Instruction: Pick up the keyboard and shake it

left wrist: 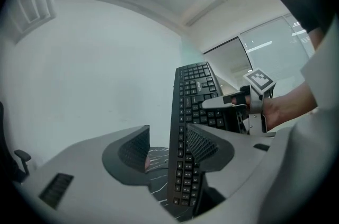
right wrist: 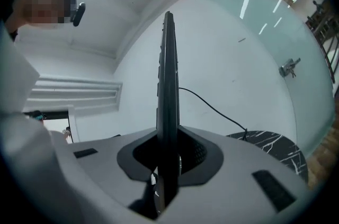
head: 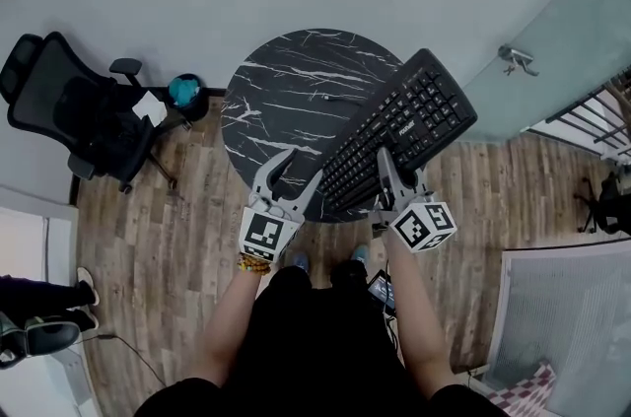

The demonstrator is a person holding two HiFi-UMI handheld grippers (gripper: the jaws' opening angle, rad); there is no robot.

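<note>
A black keyboard [head: 399,124] hangs tilted over the round black marble table [head: 286,90]. My right gripper [head: 389,171] is shut on its near long edge, one finger lying over the keys. In the right gripper view the keyboard [right wrist: 168,85] stands edge-on, clamped between the pads of the gripper [right wrist: 168,157], and its cable [right wrist: 212,109] trails down to the table [right wrist: 275,146]. My left gripper [head: 301,164] is open at the keyboard's left end. In the left gripper view that end of the keyboard [left wrist: 183,164] stands between the jaws close to the right pad, with a gap to the left pad.
A black office chair [head: 79,109] and a teal-topped bin [head: 184,92] stand left of the table on the wooden floor. A glass door with a handle [head: 518,60] is at the right. Another person's feet [head: 44,307] show at the far left.
</note>
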